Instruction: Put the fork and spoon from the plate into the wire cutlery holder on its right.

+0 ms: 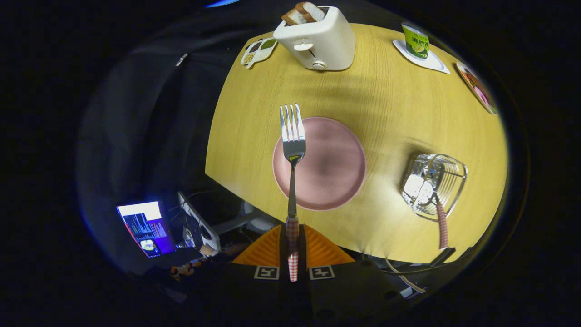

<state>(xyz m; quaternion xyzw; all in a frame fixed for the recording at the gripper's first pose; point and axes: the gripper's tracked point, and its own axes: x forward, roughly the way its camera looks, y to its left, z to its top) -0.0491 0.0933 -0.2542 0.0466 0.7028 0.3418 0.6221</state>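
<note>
Fork [292, 136] is clamped by its checked handle between the two fingers of the gripper [293, 247] — both press on it — with the tines pointing ahead, raised over the left rim of the pink plate [333, 170]. Wire cutlery holder [435, 184] stands on the wooden table [390, 113] to the plate's right; the spoon [433, 204] is inside it, bowl down, its checked handle sticking out — the bowl is blurred behind the wires. Beyond the plate stands a toaster [317, 43] holding bread slices.
</note>
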